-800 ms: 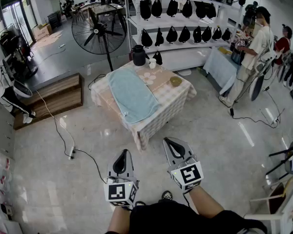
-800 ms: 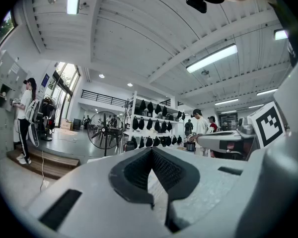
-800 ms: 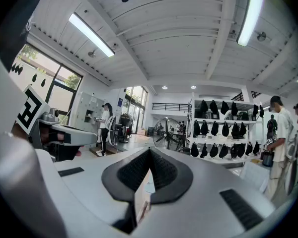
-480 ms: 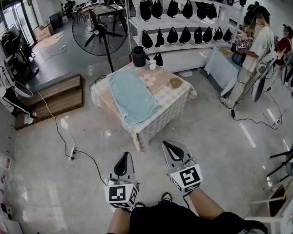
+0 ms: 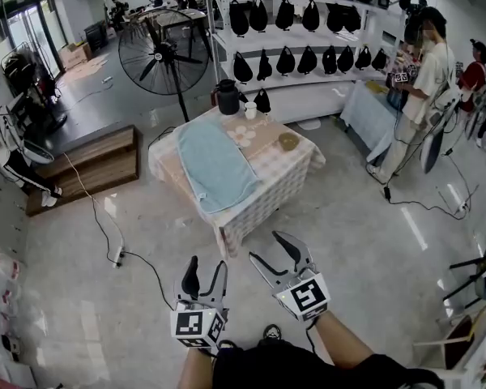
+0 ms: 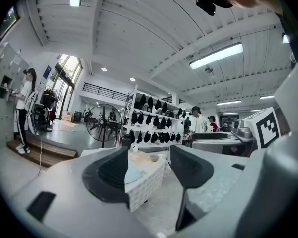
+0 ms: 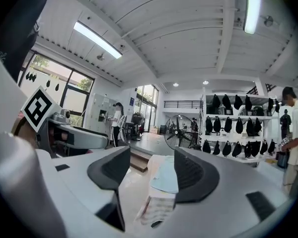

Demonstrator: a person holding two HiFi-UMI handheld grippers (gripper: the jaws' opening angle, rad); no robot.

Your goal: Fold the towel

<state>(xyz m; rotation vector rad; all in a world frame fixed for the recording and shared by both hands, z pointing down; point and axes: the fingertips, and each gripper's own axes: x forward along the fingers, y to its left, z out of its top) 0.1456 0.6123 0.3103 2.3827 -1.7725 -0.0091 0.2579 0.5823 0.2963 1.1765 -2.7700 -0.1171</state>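
Shows a light blue towel (image 5: pixel 215 164) spread flat on a checkered table (image 5: pixel 296 168) at 12 o'clock, well apart from the left gripper (image 5: pixel 206 267) and right gripper (image 5: pixel 269 248), both gaping wide, holding nothing. Walk closer first, then pinch the 2 near corners squarely.

One towel (image 5: pixel 215 165), one table (image 5: pixel 269 186), one fan (image 5: pixel 164 52)

Bright, even indoor light, ceiling strip lamps (image 6: pixel 216 56) glowing, daylight through far-left windows (image 7: pixel 64 88), glossy floor (image 5: pixel 373 241) glare, strong fisheye bending, dark vignetted corners, sharp focus
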